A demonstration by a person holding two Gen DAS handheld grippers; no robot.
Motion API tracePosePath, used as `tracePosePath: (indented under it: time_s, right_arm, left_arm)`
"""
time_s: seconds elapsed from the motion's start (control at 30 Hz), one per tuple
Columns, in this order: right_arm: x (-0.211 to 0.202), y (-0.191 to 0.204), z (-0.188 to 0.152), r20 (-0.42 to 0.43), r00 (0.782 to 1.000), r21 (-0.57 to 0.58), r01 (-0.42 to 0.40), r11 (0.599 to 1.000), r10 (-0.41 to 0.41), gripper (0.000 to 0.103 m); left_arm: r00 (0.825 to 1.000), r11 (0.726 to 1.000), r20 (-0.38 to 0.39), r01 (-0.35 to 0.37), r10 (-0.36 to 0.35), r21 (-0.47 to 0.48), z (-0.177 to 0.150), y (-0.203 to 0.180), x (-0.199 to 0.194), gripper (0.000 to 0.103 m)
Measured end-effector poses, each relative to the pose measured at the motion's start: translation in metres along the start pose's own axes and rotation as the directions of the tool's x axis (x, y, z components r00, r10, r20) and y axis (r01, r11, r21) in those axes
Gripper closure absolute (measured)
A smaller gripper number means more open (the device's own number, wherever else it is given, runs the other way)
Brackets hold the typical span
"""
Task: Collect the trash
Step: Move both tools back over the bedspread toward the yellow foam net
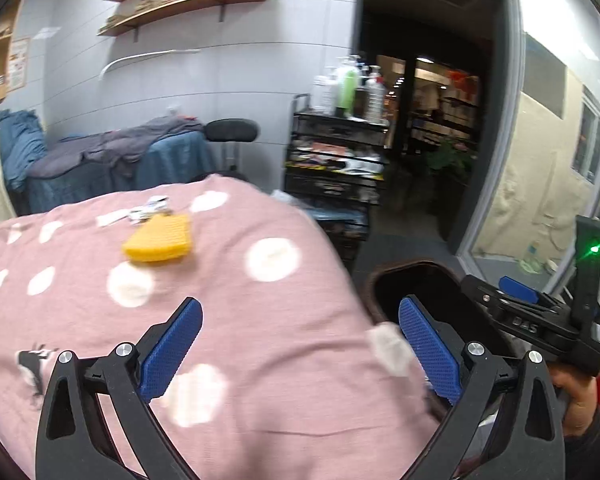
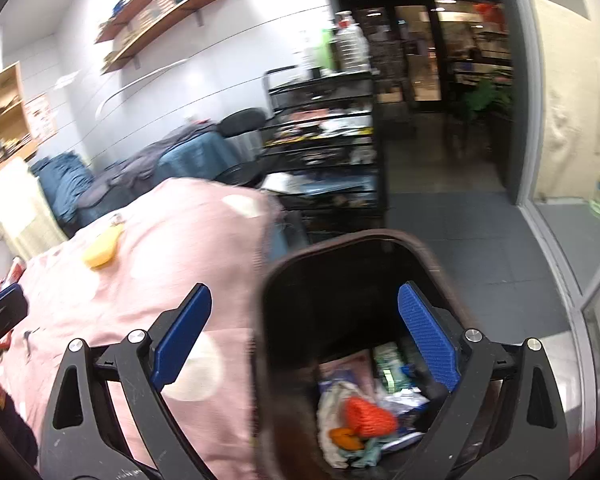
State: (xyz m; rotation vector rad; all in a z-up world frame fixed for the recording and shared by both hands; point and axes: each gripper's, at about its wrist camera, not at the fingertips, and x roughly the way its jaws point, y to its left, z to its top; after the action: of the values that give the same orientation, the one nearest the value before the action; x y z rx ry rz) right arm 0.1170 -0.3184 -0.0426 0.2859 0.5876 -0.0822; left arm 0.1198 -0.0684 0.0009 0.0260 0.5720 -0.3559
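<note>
A dark trash bin stands beside a table under a pink dotted cloth. Inside it lie wrappers, tissue and an orange piece. My right gripper is open and empty over the bin's left rim. My left gripper is open and empty over the cloth's right edge, with the bin just to its right. A yellow sponge lies further back on the cloth, and small white paper scraps lie behind it. The sponge also shows in the right wrist view.
A black wire rack with bottles on top stands past the table. A stool and blue-covered furniture sit by the back wall. An open doorway and glass wall are at right. The right gripper's body shows at right.
</note>
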Motion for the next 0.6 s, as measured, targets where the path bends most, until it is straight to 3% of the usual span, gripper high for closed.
tracePosePath:
  time_s: [0.27,0.47,0.6]
  right_arm:
    - [0.028,0.068,0.007,-0.056,0.990,-0.118,-0.138,0.983,0.132,0.010]
    - [0.053,0.123,0.017,-0.120,0.964,-0.191,-0.259,0.947,0.239,0.010]
    - [0.072,0.157,0.026,-0.165,0.945,-0.229,-0.316,0.921,0.283,0.010]
  left_arm:
    - [0.995,0.993,-0.047,-0.096,0.093,-0.066,0.001,0.069,0.009,0.005]
    - [0.980,0.978,-0.070,-0.190,0.185,-0.087,0.004,0.118,0.020,0.005]
    - [0.973,0.971,-0.103,-0.219,0.209,-0.101,0.008,0.145,0.031,0.005]
